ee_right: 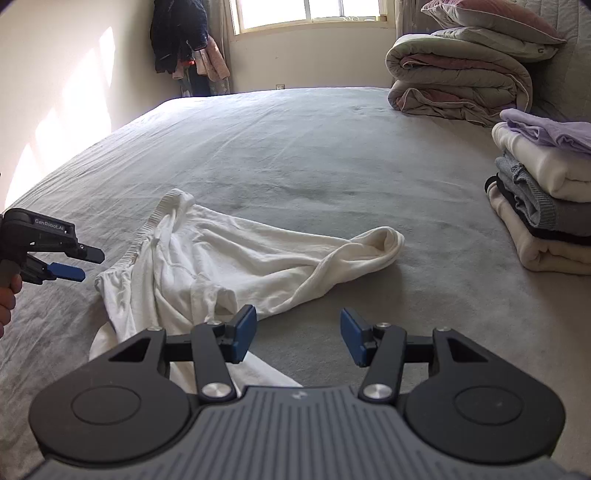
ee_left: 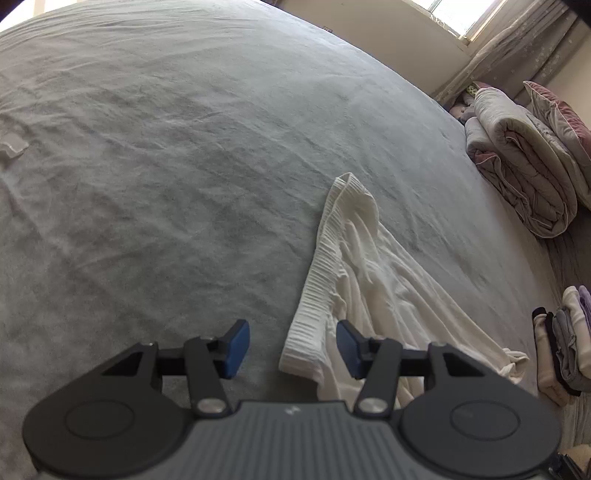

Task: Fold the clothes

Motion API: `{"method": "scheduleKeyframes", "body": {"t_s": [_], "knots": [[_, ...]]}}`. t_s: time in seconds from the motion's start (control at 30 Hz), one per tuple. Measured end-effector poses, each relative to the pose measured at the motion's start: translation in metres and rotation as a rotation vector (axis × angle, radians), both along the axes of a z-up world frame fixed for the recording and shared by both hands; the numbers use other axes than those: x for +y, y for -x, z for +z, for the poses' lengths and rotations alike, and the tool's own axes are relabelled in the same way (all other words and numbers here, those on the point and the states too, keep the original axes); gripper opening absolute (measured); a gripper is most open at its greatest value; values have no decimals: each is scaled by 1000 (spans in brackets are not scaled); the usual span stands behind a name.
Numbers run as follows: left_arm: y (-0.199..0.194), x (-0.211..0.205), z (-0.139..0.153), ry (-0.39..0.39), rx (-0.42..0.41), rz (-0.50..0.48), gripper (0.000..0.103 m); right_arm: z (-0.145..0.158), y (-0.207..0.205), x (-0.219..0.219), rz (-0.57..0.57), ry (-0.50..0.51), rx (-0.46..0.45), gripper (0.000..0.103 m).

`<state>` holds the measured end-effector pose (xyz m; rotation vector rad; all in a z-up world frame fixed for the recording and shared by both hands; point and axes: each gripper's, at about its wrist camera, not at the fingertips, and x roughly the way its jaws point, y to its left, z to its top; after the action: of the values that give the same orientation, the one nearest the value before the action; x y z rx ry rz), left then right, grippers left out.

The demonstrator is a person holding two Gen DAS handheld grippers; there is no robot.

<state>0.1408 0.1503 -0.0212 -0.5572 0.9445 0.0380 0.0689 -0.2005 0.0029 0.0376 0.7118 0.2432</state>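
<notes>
A white garment [ee_right: 221, 258] with a ribbed waistband lies crumpled on the grey bed sheet [ee_right: 295, 155]. In the left wrist view the white garment [ee_left: 354, 266] stretches away, its ribbed band running between the fingers. My left gripper [ee_left: 293, 347] is open, its blue pads either side of the band's near corner. From the right wrist camera, the left gripper [ee_right: 83, 264] shows at the left edge, held by a hand, beside the waistband. My right gripper [ee_right: 298, 338] is open just above the sheet, its left pad over the garment's near edge, nothing between the fingers.
A stack of folded clothes [ee_right: 543, 192] sits at the right on the bed, with folded quilts [ee_right: 458, 74] and a pillow behind it. Dark clothes [ee_right: 181, 33] hang in the far corner by the window. A small white item [ee_left: 13, 146] lies at the far left.
</notes>
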Motion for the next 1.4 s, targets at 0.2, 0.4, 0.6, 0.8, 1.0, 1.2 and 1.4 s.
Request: {"method": "scheduleKeyframes", "body": {"t_s": [0.2, 0.4, 0.6, 0.8, 1.0, 1.2, 1.4], "knots": [[23, 11, -21, 233, 6, 52, 51, -7, 32, 31, 112, -64, 0, 55], [15, 7, -40, 385, 2, 107, 44, -29, 42, 79, 316, -115, 86, 54], [10, -2, -51, 391, -16, 155, 30, -50, 42, 104, 348, -48, 83, 39], [8, -8, -53, 338, -35, 184, 6, -45, 36, 84, 262, -97, 68, 6], [13, -4, -39, 223, -50, 207, 3, -13, 49, 29, 98, -107, -40, 5], [26, 11, -32, 185, -48, 215, 3, 10, 60, -37, -112, -129, -100, 5], [43, 26, -29, 163, -39, 230, 3, 5, 61, -88, -316, -73, -59, 5]]}}
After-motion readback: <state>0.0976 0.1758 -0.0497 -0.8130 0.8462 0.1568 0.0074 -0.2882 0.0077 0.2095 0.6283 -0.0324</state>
